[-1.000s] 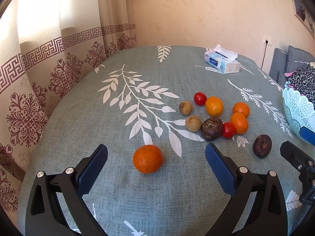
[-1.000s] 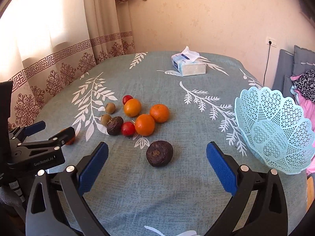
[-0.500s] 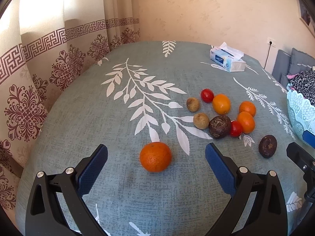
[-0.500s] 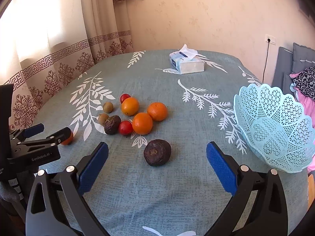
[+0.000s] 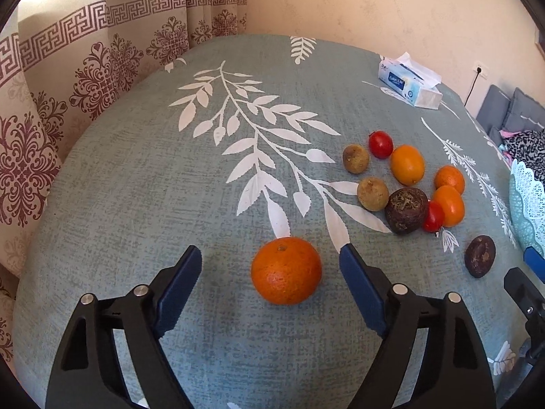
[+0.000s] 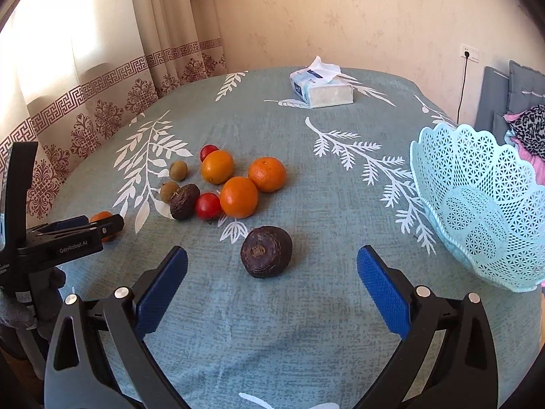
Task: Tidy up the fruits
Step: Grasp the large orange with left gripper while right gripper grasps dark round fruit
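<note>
Teal cloth with white leaf print covers the desk [image 5: 136, 177]; patterned curtain [image 5: 51, 102] at left, beige wall behind, tissue box [image 6: 322, 88] at the far edge.

Left gripper [image 5: 269, 283]: jaws wide apart, one to each side of a lone orange [image 5: 286, 270], not touching it. Orange rests on the cloth, nearer the right jaw, apart from the other fruit.

Right gripper [image 6: 272, 281]: jaws wide apart, nothing between the pads. Dark wrinkled passion fruit [image 6: 266, 251] lies on the cloth just ahead of the gap, roughly centred.

Fruit cluster [image 6: 221, 184] mid-desk: three oranges, two red tomatoes, two small brown fruits, a second dark passion fruit. Several touch. One tomato sits tight between the passion fruit and an orange.

Light blue lattice basket [image 6: 477, 201] with scalloped rim stands on the desk's right side, tilted, well apart from the cluster. No fruit visible in it.

From the right wrist view, the left gripper shows at the left edge, lone orange partly hidden behind it.
</note>
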The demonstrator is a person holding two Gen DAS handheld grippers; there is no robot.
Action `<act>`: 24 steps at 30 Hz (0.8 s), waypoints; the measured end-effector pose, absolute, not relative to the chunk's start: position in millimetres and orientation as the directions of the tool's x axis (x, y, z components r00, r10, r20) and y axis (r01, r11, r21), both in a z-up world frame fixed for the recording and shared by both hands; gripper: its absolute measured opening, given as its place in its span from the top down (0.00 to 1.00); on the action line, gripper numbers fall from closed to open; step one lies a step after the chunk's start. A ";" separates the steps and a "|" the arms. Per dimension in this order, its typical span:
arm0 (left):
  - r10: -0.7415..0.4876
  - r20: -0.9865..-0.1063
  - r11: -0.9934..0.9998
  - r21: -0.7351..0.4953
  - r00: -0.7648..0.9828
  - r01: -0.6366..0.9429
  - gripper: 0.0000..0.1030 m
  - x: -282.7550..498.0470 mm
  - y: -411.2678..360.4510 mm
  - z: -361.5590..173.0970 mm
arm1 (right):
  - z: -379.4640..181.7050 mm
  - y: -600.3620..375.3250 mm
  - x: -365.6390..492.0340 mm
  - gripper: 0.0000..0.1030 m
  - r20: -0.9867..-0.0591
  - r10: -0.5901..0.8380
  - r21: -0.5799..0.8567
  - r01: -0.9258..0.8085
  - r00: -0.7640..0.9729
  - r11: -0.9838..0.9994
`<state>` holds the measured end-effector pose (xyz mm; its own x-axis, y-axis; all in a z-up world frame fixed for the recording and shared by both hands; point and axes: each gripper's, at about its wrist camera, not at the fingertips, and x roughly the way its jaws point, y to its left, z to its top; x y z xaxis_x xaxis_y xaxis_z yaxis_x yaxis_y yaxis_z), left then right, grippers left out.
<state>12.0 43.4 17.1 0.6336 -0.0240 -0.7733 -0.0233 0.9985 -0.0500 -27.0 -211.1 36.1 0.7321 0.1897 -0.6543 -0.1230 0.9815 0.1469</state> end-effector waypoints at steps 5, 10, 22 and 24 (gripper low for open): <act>-0.035 -0.778 0.999 -0.045 0.628 0.000 0.45 14.9 37.3 12.1 | 31.8 -213.2 -22.5 0.02 -0.670 0.189 0.157 -0.112 0.718 0.981; -0.059 -0.764 0.998 -0.047 0.642 0.036 0.62 11.2 34.0 12.5 | 29.8 -211.5 -17.1 0.03 -0.680 0.192 0.157 -0.115 0.708 0.981; -0.054 -0.742 0.998 -0.035 0.668 0.042 0.63 6.7 30.3 16.6 | 15.4 -201.9 11.7 0.39 -0.739 0.216 0.168 -0.136 0.638 0.976; -0.053 -0.741 0.999 -0.033 0.670 0.042 0.63 6.1 29.8 16.7 | 10.8 -199.9 15.0 0.46 -0.750 0.225 0.172 -0.144 0.622 0.974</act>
